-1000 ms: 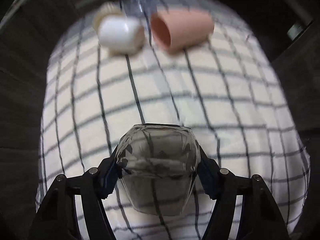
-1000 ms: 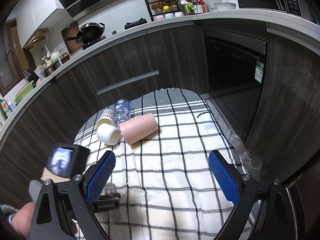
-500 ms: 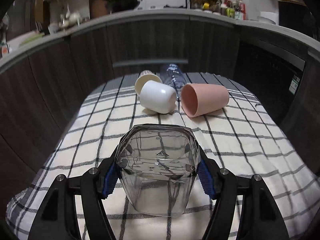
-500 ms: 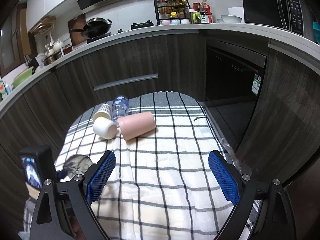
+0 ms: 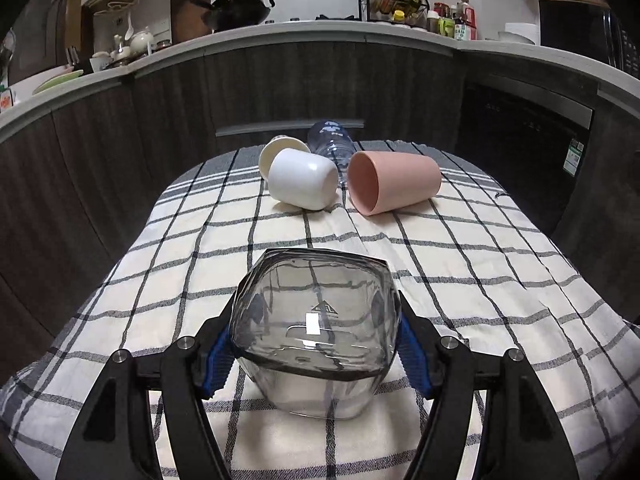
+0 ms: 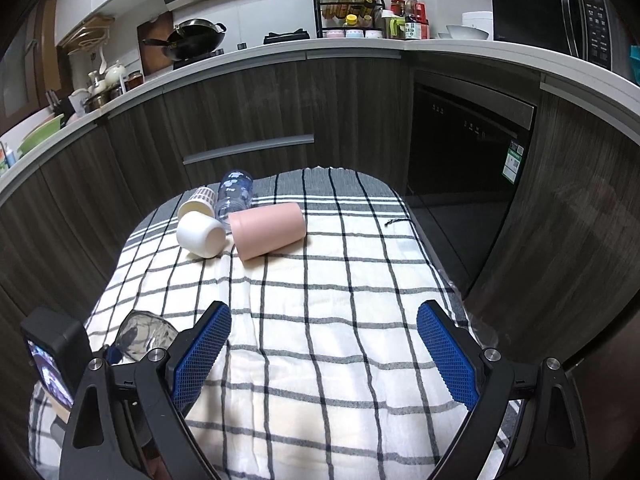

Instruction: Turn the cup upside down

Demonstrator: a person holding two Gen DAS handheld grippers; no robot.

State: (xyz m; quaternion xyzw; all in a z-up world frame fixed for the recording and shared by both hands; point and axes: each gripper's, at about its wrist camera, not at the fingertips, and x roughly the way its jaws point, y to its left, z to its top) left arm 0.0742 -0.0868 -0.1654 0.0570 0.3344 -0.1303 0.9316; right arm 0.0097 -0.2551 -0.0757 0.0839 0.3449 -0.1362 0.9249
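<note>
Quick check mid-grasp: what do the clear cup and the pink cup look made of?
The clear cup looks like smoky transparent glass or hard plastic: the plaid cloth shows through it, with sharp glossy glints. The pink cup looks like matte opaque plastic, evenly coloured, with no shine.

Both wrist views low, facing cabinets (image 5: 280, 92), sharing cloth (image 6: 340, 280)

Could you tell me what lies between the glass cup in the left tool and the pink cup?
Only bare checked cloth separates the glass cup from the pink cup, shown in the left wrist view.
</note>
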